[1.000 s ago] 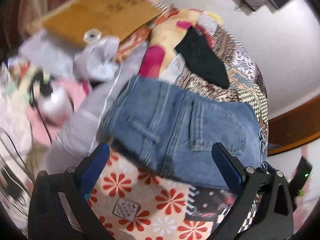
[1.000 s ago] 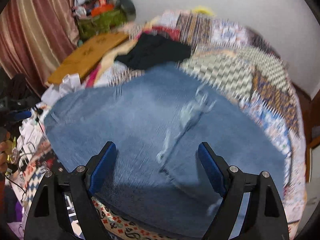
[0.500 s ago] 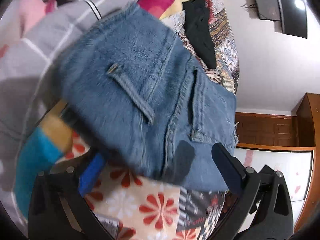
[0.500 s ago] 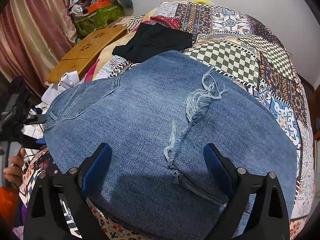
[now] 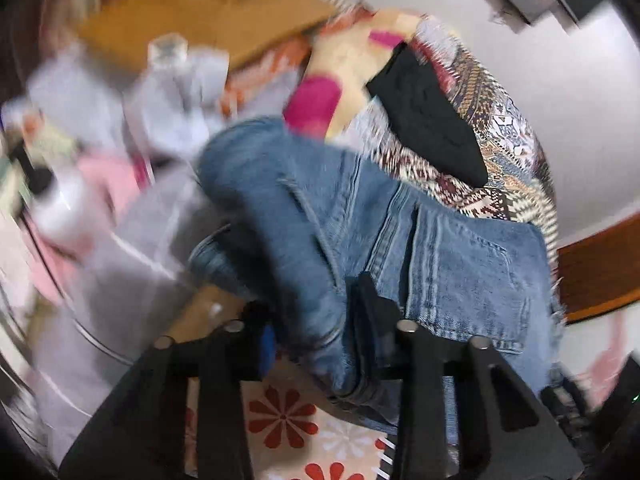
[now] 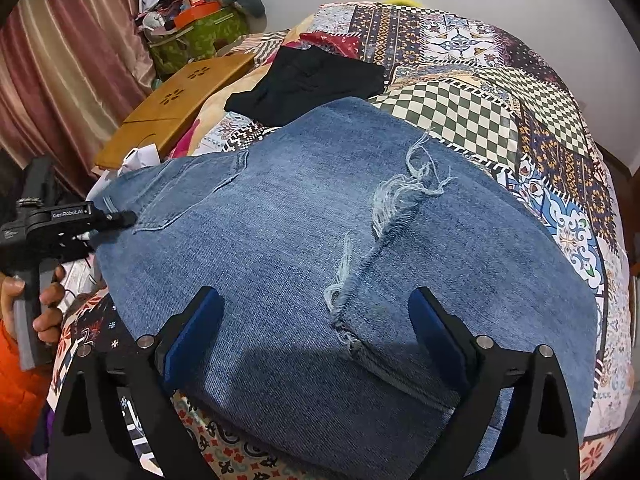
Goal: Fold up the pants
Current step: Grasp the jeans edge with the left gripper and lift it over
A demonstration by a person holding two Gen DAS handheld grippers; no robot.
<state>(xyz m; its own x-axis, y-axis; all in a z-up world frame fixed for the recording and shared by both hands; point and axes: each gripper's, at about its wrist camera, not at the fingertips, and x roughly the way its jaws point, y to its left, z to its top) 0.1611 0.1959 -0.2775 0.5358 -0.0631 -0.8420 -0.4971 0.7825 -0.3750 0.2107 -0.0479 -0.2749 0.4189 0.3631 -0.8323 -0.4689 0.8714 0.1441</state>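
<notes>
Blue denim pants point(image 6: 280, 248) lie folded flat on a patchwork bedspread point(image 6: 500, 92), frayed hems near the middle. My right gripper point(image 6: 316, 328) is open just above the near edge of the denim, holding nothing. My left gripper point(image 5: 316, 320) is shut on the waistband end of the pants point(image 5: 440, 264), with a bunched fold of denim lifted between its fingers. The left gripper also shows in the right wrist view point(image 6: 116, 218), pinching the waistband corner at the left side of the bed.
A black garment point(image 6: 304, 80) lies behind the pants. A wooden lap table point(image 6: 176, 108) sits at the bed's left with papers and clutter beside it. A green bag point(image 6: 192, 36) and curtain point(image 6: 68, 60) stand behind. A wall is at the far side.
My left gripper has closed on the waistband and bunched the denim up; its view swung and blurred. My right gripper stayed open and moved slightly closer to the pants.
</notes>
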